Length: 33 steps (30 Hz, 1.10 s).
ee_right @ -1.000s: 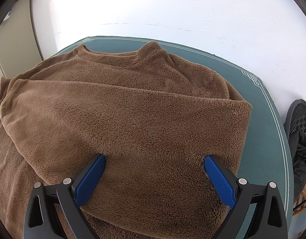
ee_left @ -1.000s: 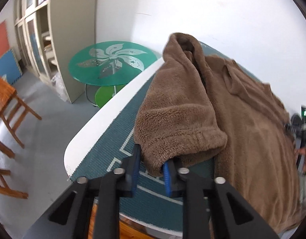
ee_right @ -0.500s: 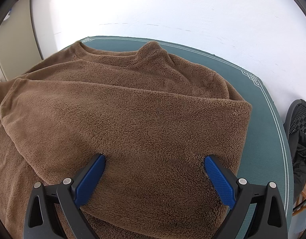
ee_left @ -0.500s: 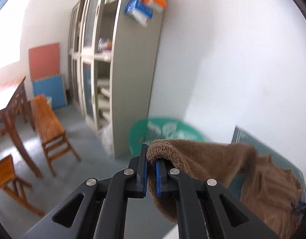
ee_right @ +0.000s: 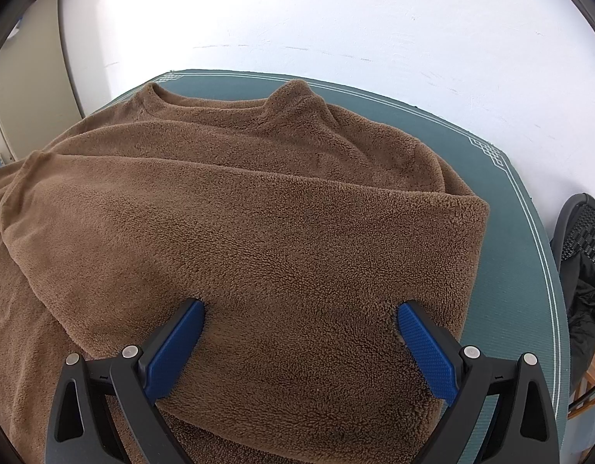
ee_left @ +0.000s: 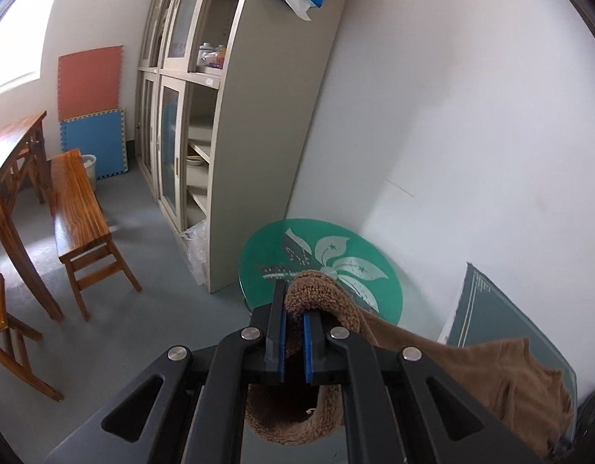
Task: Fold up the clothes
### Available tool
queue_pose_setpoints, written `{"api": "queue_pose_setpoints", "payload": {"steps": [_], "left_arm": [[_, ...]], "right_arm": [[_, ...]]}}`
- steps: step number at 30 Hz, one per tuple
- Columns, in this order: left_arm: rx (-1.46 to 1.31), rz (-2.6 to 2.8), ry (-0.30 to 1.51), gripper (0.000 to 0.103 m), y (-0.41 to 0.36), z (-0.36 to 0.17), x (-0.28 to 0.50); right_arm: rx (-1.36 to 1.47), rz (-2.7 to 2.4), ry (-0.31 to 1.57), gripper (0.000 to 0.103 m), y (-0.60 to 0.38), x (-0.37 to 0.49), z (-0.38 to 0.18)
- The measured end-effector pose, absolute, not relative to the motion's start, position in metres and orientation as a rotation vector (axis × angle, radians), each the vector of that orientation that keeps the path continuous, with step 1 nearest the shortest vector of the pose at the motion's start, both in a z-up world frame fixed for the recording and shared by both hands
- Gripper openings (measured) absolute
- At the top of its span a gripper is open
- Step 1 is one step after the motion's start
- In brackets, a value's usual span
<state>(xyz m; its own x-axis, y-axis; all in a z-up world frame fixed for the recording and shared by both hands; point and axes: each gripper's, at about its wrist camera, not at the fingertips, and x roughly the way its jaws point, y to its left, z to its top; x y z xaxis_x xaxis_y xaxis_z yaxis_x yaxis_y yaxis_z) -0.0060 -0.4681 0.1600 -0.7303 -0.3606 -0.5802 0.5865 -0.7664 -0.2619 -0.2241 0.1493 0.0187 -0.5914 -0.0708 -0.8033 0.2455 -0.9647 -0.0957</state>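
Our brown fleece sweater (ee_right: 259,232) lies on the green-matted desk (ee_right: 522,232), one side already folded over; the rest remains. Our right gripper (ee_right: 299,332) presses it, jaws spread wide. Our left gripper (ee_left: 293,332) pinches the sleeve cuff (ee_left: 313,290) between closed jaws.

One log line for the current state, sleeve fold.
left tongs: shut on sleeve cuff, lifted | right tongs: open, pressing on brown fleece sweater | green mat: under sweater
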Motion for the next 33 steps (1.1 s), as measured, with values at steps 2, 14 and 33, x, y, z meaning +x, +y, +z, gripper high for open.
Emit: {"api": "queue_pose_setpoints", "payload": {"steps": [2,14,33], "left_arm": [[0.684,-2.456,0.644,0.007,-0.471,0.183,-0.013],[0.883,-2.799,0.459,0.007,-0.269,0.275,-0.077],[1.608,-3.107,0.052,0.008,0.111,0.174,-0.214]], "right_arm": [[1.318,-2.637,0.291,0.101,0.149,-0.225,0.018],[1.315,-2.628,0.256,0.101,0.152,-0.224,0.019],[1.059,-2.650,-0.295,0.101,0.215,-0.210,0.044]]}}
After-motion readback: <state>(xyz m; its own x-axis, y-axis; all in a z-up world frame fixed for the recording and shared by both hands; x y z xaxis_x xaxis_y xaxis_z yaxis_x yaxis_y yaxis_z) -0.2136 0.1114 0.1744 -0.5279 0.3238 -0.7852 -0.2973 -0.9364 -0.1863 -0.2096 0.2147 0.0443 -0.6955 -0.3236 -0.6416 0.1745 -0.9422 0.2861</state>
